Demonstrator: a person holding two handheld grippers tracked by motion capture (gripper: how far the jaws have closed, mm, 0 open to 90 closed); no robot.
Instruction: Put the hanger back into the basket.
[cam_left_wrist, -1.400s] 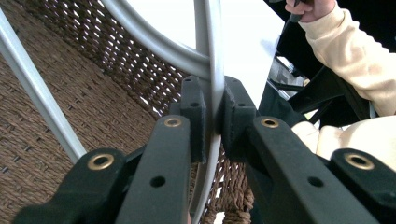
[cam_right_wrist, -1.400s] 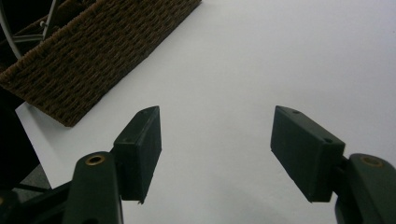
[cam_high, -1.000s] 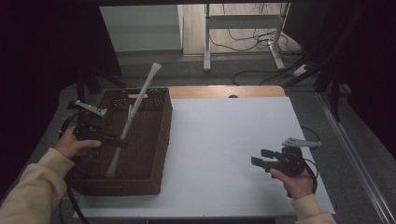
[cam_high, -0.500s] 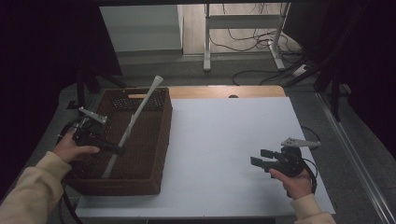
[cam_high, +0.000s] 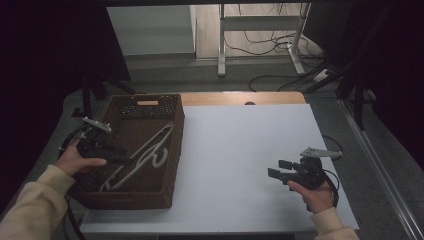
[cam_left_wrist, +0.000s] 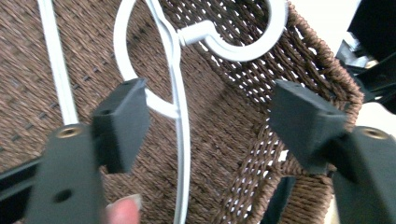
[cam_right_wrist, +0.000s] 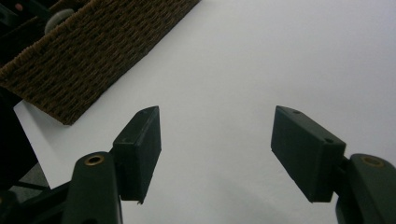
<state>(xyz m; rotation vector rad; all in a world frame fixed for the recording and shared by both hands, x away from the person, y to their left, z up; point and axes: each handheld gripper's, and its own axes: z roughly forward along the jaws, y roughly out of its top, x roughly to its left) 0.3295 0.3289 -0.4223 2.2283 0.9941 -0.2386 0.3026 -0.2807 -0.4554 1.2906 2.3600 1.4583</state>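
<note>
Now, white hanger (cam_left_wrist: 175, 88) flat in woven basket (cam_high: 170, 150), seemingly just beyond left gripper (cam_left_wrist: 210, 123) jaws, wide apart, empty.

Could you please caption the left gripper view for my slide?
Open left claw poised above a white hanger lying inside the brown wicker basket.

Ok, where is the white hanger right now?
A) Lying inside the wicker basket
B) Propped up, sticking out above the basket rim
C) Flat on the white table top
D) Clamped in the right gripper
A: the white hanger lies down inside the wicker basket, with the left gripper open over it; its fingers stand apart, clear of the wire.
</note>
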